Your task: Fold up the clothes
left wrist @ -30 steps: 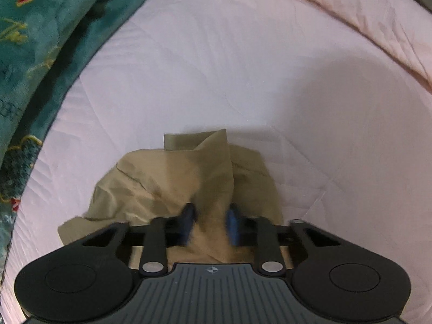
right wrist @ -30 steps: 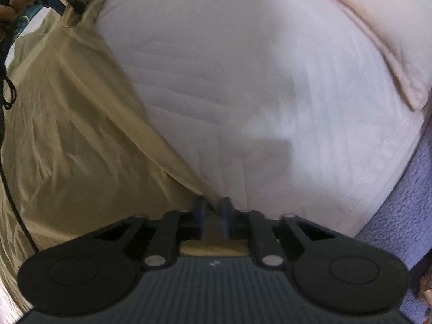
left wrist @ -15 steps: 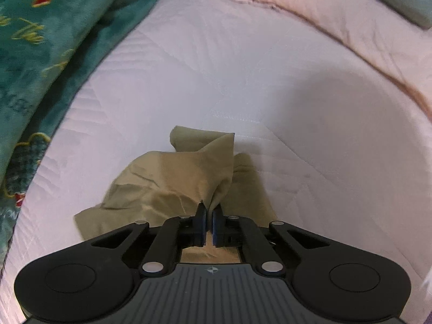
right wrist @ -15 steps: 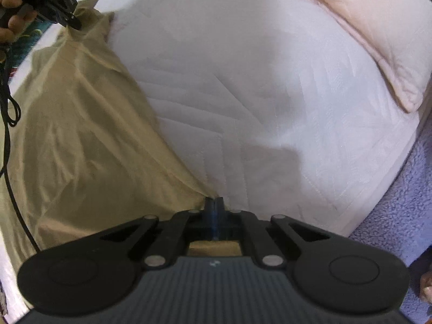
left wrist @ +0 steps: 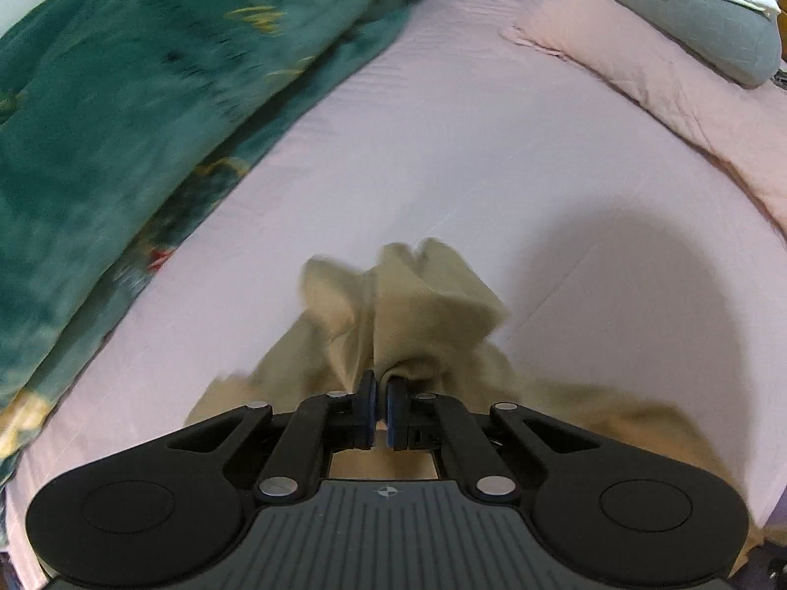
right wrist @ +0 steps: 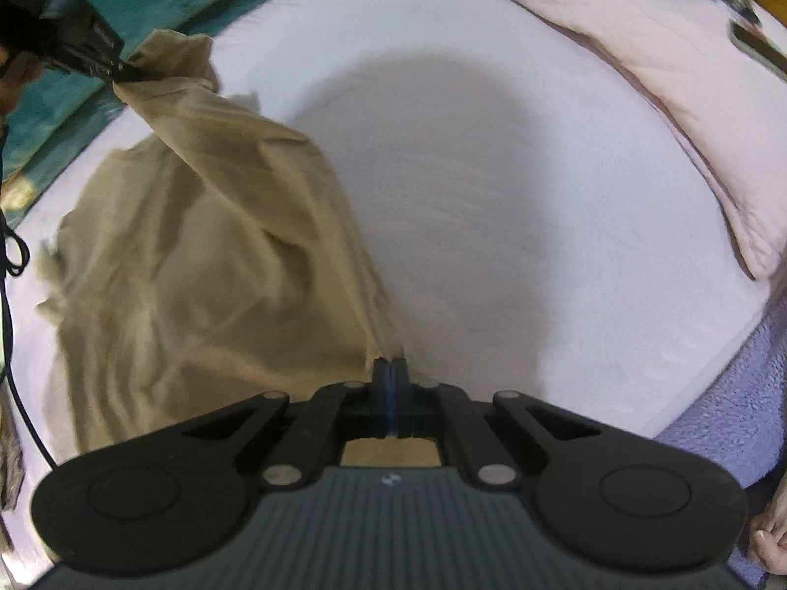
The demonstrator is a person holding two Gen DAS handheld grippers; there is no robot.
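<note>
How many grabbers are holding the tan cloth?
2: the left gripper pinches a bunched corner, the right gripper the tan cloth's other corner.

The gold lettering on the teal blanket (left wrist: pixel 123 113) is too blurred to read

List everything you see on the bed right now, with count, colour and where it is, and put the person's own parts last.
Garment: one, khaki, hanging between both claws over the sheet.
Sheet: one, pale pink, covering the bed.
Blanket: one, teal with red and gold pattern, along the bed's left side.
Quilt: one, pink, bunched at the far right.
Pillow: one, grey, behind the quilt.
Fleece: one, lavender, at the bed's right edge.
Left claw: black, shut on the garment.
Right claw: black, shut on the garment.
</note>
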